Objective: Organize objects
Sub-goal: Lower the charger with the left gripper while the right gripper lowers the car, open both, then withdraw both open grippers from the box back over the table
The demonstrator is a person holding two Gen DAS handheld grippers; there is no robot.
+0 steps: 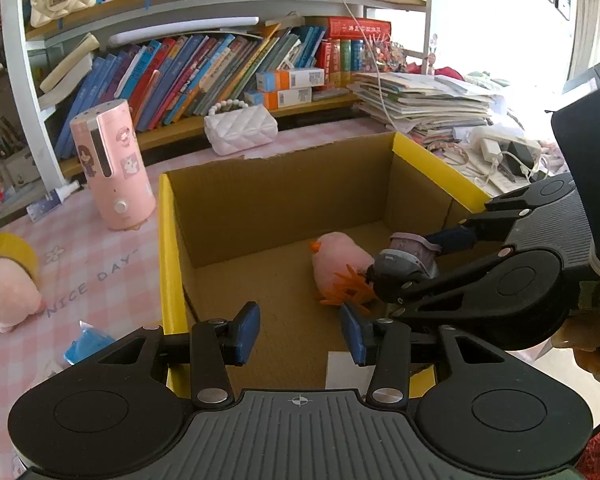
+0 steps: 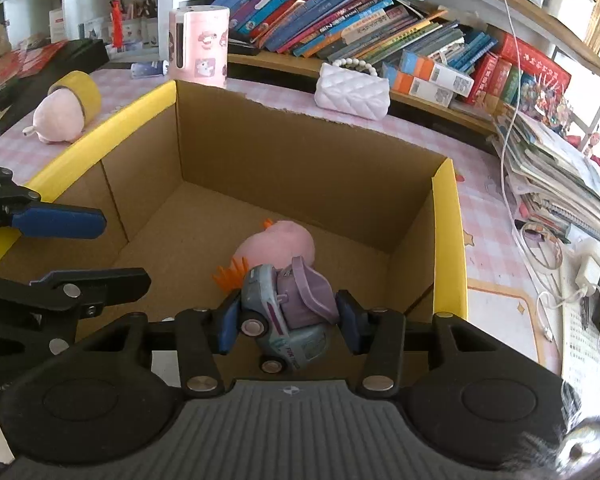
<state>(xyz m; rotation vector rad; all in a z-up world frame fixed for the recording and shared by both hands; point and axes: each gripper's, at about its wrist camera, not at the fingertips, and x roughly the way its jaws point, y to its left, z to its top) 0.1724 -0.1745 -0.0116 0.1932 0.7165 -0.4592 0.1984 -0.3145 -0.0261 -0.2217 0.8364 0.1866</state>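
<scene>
An open cardboard box (image 1: pixel 168 240) with yellow-taped rims (image 2: pixel 446 240) stands on the pink checked table. A pink plush chick (image 1: pixel 340 264) with orange feet lies on the box floor (image 2: pixel 280 244). My right gripper (image 2: pixel 288 320) is shut on a grey-blue toy car with a purple top (image 2: pixel 284 312). It holds the car just above the chick, inside the box. From the left wrist view the car (image 1: pixel 404 258) sits between the right gripper's fingers (image 1: pixel 452 238). My left gripper (image 1: pixel 300 328) hangs open over the box's near edge, with nothing between its blue pads (image 1: pixel 246 332).
A pink cylinder appliance (image 1: pixel 112 168) and a white quilted purse (image 1: pixel 240 128) stand behind the box. A pink plush toy (image 2: pixel 60 116) leans on a yellow tape roll (image 2: pixel 80 88) to the left. A blue packet (image 1: pixel 86 344) lies near. Paper stacks (image 1: pixel 428 104) and cables (image 2: pixel 540 248) crowd the right.
</scene>
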